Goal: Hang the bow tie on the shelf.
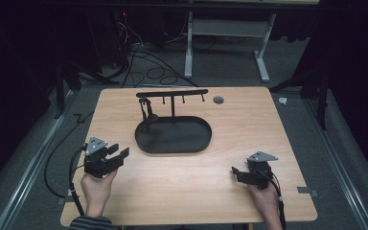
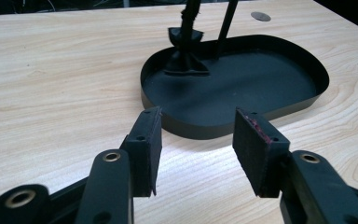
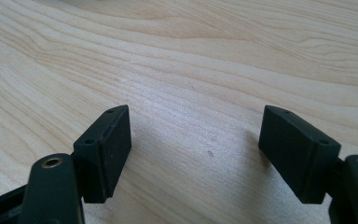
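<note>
Both claws open and empty over the desk, the left one nearest the black tray

The left claw [image 2: 196,140] has its jaws apart with nothing between them and points at the near rim of the tray [image 2: 242,122], close to it but not touching; in the high view this left claw [image 1: 116,153] sits just left of the tray [image 1: 146,146]. The right claw [image 3: 196,149] also has its jaws spread wide, with only bare desk [image 3: 191,60] between them; from above it [image 1: 235,171] is low near the front right of the desk [image 1: 249,124], well apart from the tray. A black stand [image 1: 172,94] with hooks rises from the tray's back, and a dark item [image 2: 185,58] hangs from it into the tray's left end
</note>
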A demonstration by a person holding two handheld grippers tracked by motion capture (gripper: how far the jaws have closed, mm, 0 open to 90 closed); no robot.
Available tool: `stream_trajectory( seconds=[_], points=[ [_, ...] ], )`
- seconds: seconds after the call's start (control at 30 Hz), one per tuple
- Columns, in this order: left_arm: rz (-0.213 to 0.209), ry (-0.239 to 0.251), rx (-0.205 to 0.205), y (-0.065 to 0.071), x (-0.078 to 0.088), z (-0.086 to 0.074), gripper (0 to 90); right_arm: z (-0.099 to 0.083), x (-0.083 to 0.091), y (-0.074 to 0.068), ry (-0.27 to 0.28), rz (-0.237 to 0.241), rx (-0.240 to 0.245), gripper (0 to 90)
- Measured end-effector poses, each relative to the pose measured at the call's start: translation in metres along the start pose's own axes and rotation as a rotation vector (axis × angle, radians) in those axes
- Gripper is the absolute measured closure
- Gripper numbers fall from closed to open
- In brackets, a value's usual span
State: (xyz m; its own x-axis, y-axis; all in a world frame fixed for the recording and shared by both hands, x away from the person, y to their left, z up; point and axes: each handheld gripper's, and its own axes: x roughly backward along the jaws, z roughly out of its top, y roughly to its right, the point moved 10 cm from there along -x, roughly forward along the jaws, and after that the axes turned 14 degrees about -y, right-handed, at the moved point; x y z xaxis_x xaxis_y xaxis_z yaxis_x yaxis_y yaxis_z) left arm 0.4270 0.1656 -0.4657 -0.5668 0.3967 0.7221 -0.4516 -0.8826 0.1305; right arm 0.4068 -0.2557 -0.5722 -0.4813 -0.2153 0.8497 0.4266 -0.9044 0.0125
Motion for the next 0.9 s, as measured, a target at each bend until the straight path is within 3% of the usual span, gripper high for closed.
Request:
stream_trajectory(
  seconds=[0.9],
  points=[
    [-0.021,-0.019,0.032,0.003,-0.012,-0.03,52.2,0.0,0.0,0.0,0.0,0.0,0.0,26.5]
  ],
)
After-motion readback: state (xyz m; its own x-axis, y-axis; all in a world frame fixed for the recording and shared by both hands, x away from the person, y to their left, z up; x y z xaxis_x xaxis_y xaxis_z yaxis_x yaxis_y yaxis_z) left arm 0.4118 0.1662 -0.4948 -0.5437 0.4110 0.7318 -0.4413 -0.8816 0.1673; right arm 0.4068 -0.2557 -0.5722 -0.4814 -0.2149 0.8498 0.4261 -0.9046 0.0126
